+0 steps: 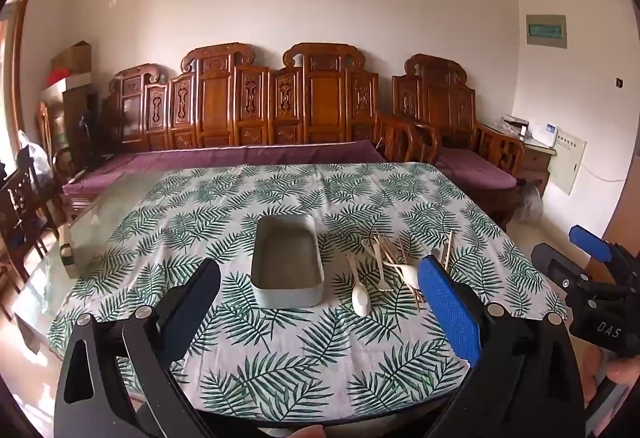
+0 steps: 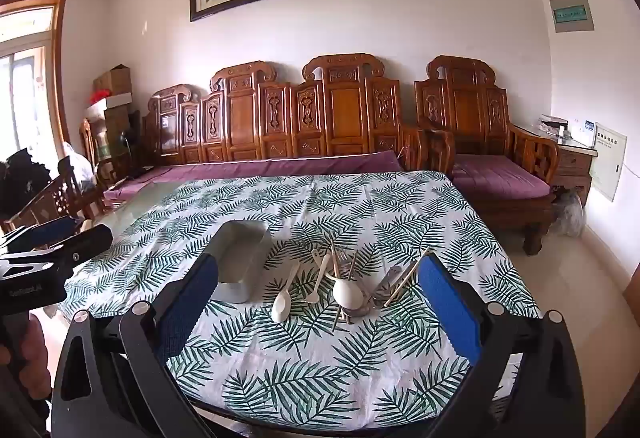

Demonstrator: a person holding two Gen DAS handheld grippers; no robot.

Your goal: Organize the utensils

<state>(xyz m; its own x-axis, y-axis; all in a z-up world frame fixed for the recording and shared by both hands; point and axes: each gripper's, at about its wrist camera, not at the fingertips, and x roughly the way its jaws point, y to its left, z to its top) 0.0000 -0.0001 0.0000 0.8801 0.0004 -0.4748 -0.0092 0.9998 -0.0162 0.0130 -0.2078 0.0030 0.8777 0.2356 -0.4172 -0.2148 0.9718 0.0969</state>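
On the fern-print tablecloth [image 1: 280, 358] stands an empty grey rectangular box [image 1: 287, 262]. Just right of it lies a loose pile of utensils: a white spoon [image 1: 361, 298], wooden chopsticks [image 1: 394, 258] and other pieces. My left gripper [image 1: 320, 264] hovers open above the near part of the table, nothing between its fingers. In the right wrist view the box [image 2: 244, 262] is on the left, and the white spoon [image 2: 282, 302], a round white ladle spoon [image 2: 346, 294], chopsticks [image 2: 406, 276] and a metal spoon [image 2: 384, 290] lie ahead. My right gripper [image 2: 319, 262] is open and empty, short of the pile.
A carved wooden bench [image 1: 248, 110] with purple cushions runs behind the table, and an armchair [image 2: 480, 142] sits at the back right. Bare glass tabletop [image 1: 104, 214] shows left of the cloth. Each gripper appears at the other view's edge: right gripper [image 1: 568, 250], left gripper [image 2: 76, 232].
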